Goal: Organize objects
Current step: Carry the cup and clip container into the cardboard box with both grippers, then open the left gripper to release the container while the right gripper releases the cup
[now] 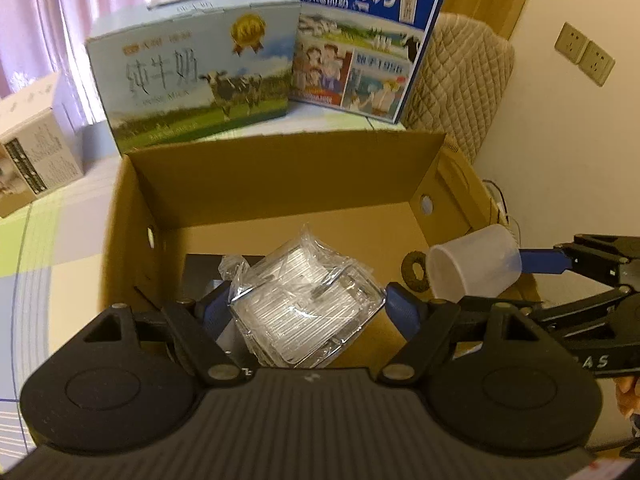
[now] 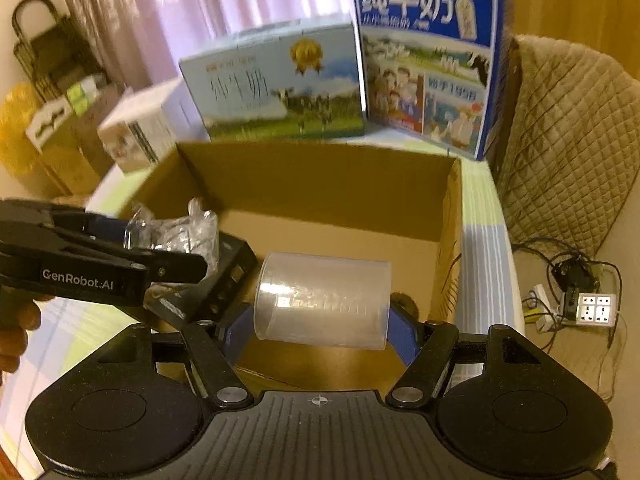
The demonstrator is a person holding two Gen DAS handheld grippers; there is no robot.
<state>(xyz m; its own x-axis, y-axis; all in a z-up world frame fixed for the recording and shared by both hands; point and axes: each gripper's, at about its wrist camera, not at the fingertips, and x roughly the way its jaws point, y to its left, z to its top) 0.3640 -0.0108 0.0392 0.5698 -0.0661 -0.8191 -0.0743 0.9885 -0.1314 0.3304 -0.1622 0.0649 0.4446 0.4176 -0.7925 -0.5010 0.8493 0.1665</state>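
We find the left gripper (image 1: 306,306) clamped on a clear plastic-wrapped ribbed packet (image 1: 302,306), low centre of its frame, over the open brown cardboard box (image 1: 280,176). To its right, the right gripper (image 2: 322,320) grasps a translucent plastic measuring cup (image 2: 324,300) lying sideways, also above the box. Neither is deposited yet. A black flat item (image 2: 236,268) inside is largely hidden; the box floor is partly blocked.

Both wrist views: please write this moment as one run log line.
left gripper: holds wrapped clear pack | right gripper: holds plastic cup | both above cardboard box
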